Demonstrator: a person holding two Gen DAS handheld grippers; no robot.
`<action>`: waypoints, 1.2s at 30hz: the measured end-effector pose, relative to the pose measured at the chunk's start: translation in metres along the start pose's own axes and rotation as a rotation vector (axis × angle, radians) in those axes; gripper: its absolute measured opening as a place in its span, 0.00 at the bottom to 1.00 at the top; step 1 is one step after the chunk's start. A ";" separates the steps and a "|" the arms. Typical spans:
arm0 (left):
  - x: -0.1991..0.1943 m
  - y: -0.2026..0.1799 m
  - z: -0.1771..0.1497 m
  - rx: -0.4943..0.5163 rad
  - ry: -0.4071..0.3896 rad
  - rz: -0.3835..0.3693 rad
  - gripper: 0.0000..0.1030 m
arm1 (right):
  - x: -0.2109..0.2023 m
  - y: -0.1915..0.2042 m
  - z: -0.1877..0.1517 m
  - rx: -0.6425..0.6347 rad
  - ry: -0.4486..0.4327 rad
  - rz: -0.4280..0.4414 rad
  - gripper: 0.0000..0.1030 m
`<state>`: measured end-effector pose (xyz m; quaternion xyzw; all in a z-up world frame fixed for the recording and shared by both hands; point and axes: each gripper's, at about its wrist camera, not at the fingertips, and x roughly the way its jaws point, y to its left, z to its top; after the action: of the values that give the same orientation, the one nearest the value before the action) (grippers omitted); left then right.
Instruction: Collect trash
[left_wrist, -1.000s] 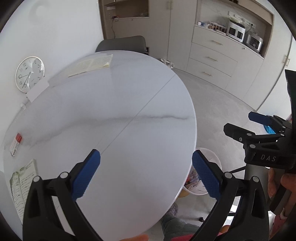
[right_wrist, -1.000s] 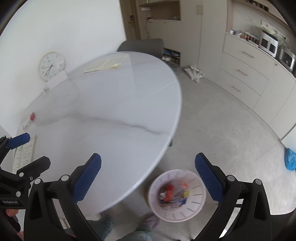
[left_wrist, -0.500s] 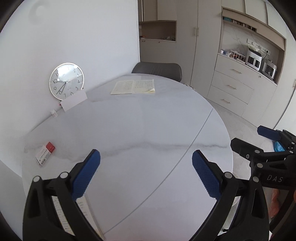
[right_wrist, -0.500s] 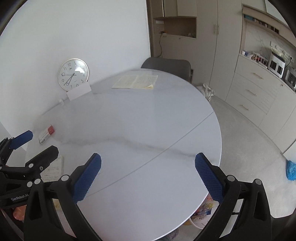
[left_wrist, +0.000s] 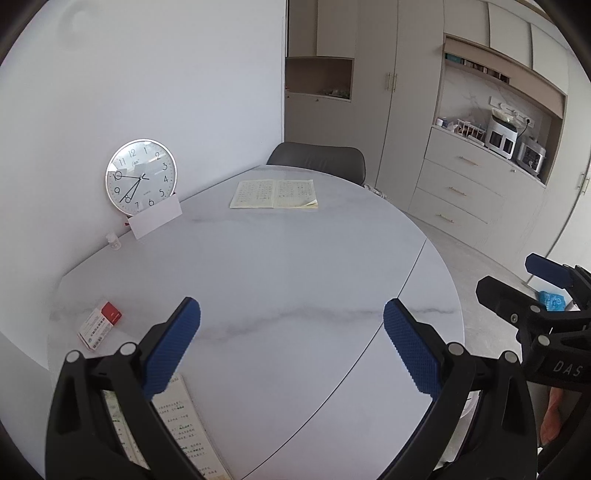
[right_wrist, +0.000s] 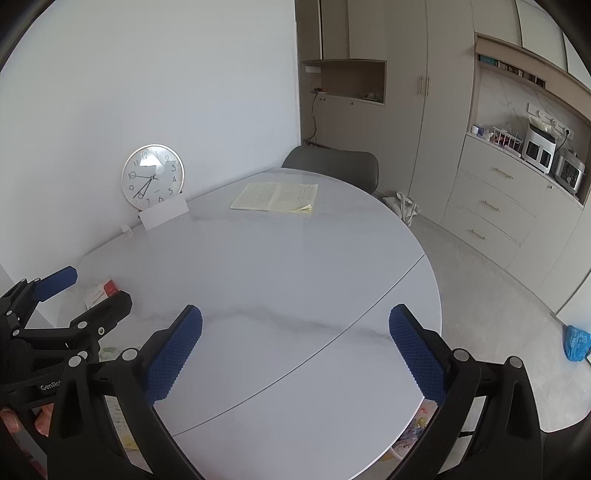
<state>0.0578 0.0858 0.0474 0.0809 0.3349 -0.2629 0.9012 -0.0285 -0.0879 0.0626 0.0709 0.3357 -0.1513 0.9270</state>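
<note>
My left gripper (left_wrist: 291, 341) is open and empty above the near part of the round white marble table (left_wrist: 295, 266). My right gripper (right_wrist: 295, 347) is open and empty above the table's near right part (right_wrist: 295, 266). Each gripper shows in the other's view: the right one (left_wrist: 517, 291) at the right edge, the left one (right_wrist: 88, 295) at the left edge. A small red and white box (left_wrist: 99, 324) lies at the table's left edge, also in the right wrist view (right_wrist: 101, 291). A sliver of the white trash bin (right_wrist: 413, 432) with colourful scraps shows under the table's near right rim.
An open notebook (left_wrist: 275, 194) lies at the far side before a grey chair (left_wrist: 317, 158). A wall clock (left_wrist: 140, 177), a white card (left_wrist: 155, 220) and a tiny bottle (left_wrist: 113, 242) stand by the wall. A printed booklet (left_wrist: 177, 421) lies near left. A blue bag (right_wrist: 576, 341) lies on the floor.
Both grippers have swung up and left, from looking down at the trash bin and the table's edge to facing level across the table toward the clock and wall. Both stayed open.
</note>
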 end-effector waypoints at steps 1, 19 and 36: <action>0.001 0.000 -0.001 -0.001 0.004 -0.002 0.92 | 0.001 0.001 -0.001 0.001 0.007 0.006 0.98; 0.011 -0.022 -0.006 -0.032 0.044 0.099 0.92 | 0.024 -0.010 0.004 -0.045 0.068 0.093 0.98; 0.017 -0.030 -0.005 -0.060 0.071 0.151 0.92 | 0.034 -0.023 0.009 -0.060 0.076 0.149 0.98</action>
<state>0.0497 0.0546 0.0338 0.0881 0.3675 -0.1807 0.9080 -0.0059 -0.1199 0.0474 0.0737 0.3687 -0.0692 0.9241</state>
